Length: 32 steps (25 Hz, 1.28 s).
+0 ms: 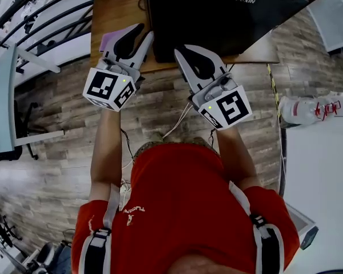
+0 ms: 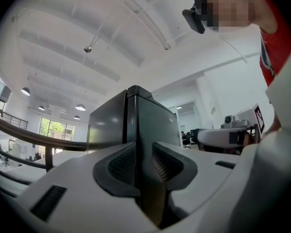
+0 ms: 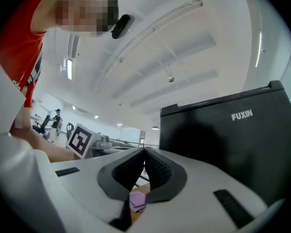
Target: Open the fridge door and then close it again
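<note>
A black fridge marked FUXIN stands on a wooden table, its door closed. My left gripper hovers at the fridge's front left corner. In the left gripper view its jaws stand apart, and the fridge's corner edge shows through the gap with nothing pressed between the pads. My right gripper is in front of the door's lower left part. Its jaws are shut and empty, and the door fills the right of that view.
A small purple object lies on the table beside the left gripper and shows below the right jaws. A white cable runs over the wood-plank floor. At the right stand a white machine and a white surface.
</note>
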{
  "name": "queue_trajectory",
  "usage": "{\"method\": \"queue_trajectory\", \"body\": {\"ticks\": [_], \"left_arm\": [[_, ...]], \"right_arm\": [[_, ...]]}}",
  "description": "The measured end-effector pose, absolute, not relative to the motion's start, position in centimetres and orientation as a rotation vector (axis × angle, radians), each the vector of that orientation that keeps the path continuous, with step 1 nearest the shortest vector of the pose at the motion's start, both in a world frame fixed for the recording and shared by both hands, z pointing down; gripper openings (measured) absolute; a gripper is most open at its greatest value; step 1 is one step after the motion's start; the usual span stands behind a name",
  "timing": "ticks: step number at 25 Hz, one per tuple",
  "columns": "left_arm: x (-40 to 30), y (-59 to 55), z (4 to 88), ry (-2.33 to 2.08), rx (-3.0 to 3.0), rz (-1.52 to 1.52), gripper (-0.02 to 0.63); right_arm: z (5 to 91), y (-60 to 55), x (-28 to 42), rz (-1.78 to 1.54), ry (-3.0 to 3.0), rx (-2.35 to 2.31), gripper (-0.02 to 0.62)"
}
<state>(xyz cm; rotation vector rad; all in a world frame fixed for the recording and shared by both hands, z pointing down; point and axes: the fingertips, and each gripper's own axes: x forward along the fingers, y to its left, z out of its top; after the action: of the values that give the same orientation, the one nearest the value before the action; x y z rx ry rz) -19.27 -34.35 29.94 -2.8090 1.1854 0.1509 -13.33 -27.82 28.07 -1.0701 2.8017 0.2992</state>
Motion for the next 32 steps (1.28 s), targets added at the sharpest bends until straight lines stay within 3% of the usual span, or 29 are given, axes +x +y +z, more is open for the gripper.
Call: {"method": "queue_trajectory", "body": {"ticks": [11,32], "left_arm": [[-18.1,-38.2,30.3,1.019,-2.909,0.123,0.164],[-16.6,-38.7,30.5,1.008,-2.911,0.084,0.172]], "right_arm": [[28.2,-29.1,-12.7,0.301,2.754,-1.238,0.026],[28.5,-28.3,-10.7,0.276,2.739,-1.281,0.026]]}}
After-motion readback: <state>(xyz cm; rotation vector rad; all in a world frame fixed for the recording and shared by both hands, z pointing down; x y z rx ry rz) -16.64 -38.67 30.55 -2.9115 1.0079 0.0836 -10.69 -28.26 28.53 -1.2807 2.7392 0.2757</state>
